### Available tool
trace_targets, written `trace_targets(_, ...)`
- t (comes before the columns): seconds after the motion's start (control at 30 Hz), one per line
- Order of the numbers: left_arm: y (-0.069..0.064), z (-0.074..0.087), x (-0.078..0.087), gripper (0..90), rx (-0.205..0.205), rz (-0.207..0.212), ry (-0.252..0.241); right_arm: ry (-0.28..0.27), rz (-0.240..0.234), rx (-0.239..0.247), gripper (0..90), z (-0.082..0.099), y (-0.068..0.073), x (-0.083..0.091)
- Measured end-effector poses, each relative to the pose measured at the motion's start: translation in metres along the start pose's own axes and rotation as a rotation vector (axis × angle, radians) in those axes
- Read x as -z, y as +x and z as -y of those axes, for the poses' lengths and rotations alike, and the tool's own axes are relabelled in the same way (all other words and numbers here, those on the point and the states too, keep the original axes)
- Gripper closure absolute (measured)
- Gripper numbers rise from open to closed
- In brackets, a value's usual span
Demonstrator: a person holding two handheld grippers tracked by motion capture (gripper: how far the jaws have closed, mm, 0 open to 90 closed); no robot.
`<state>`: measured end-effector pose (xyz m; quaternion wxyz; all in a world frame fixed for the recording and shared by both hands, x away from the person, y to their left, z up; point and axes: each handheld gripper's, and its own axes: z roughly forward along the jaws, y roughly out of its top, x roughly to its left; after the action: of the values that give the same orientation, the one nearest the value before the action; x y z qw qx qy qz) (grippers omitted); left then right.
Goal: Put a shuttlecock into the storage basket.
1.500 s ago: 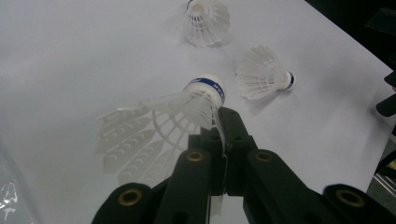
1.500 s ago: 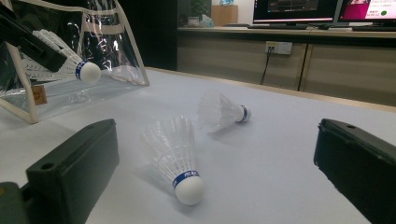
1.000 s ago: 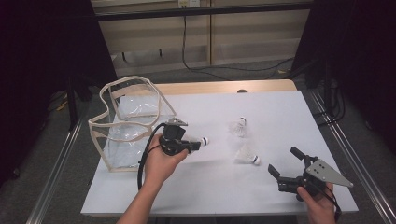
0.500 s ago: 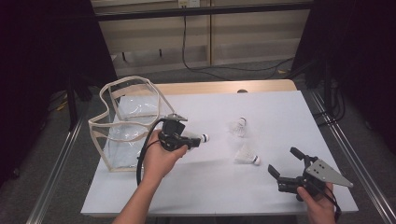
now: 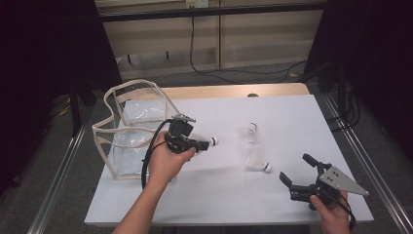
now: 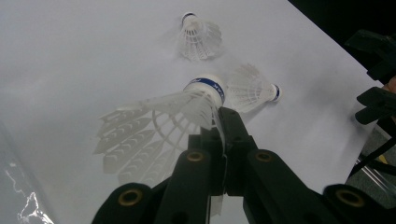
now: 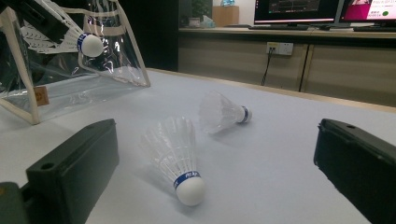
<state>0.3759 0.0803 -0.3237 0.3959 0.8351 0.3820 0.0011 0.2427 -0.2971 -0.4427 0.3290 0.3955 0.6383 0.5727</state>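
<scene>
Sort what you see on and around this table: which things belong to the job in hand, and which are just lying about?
Job in hand:
held shuttlecock
left gripper
two loose shuttlecocks
clear bag
right gripper

Lying about:
wall cable
monitors
wall socket

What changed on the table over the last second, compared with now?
Very little. The left gripper, shut on a shuttlecock, edged slightly toward the clear bag, carrying it above the table. Nothing was picked up or let go. The two loose shuttlecocks, one farther and one nearer, lie where they were, and the right gripper stayed open at the near corner.
</scene>
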Motion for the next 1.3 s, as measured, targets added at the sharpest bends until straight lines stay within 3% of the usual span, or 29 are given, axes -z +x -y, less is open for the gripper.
trace_targets(1.3, 0.003, -0.031, 0.022, 90.0, 0.016, 0.015, 0.007, -0.003, -0.005, -0.001, 0.0, 0.0, 0.001, 0.0)
